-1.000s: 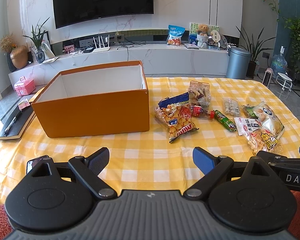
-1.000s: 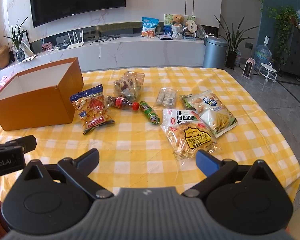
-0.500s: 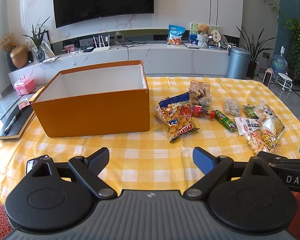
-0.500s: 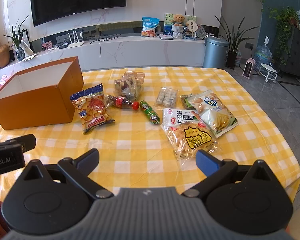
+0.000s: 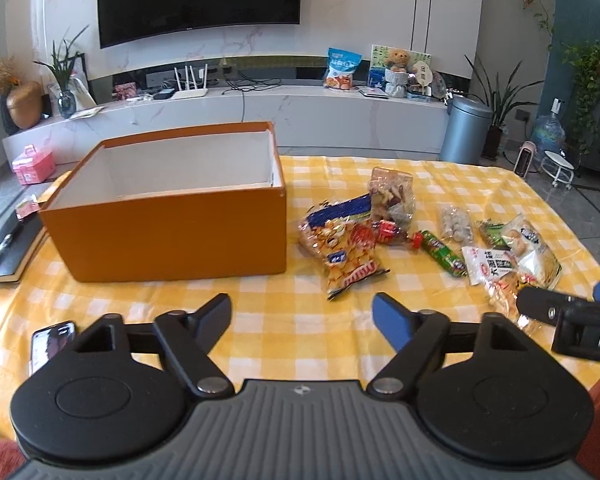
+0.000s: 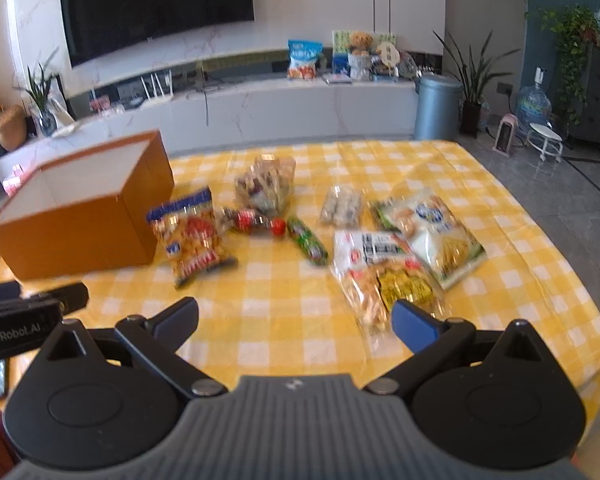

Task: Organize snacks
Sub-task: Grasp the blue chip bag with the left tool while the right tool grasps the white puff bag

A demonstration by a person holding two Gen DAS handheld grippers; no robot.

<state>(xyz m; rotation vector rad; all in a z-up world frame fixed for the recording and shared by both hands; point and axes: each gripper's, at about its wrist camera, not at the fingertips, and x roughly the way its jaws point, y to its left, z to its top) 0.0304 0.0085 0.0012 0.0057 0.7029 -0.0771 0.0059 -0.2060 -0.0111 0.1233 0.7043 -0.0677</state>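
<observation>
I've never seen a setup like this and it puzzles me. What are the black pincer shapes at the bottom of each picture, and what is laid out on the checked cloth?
Each picture comes from a camera on a hand-held gripper that a person carries, one per hand, looking forward along its two fingers. The left hand-held gripper shows in the left wrist view; its jaws are closing with nothing between them. The right hand-held gripper shows in the right wrist view, open and holding nothing. On the yellow checked tablecloth stand an open orange box and, to its right, loose snacks: a crisp bag, a green sausage stick and a white noodle snack bag. No snack shows in the box.
</observation>
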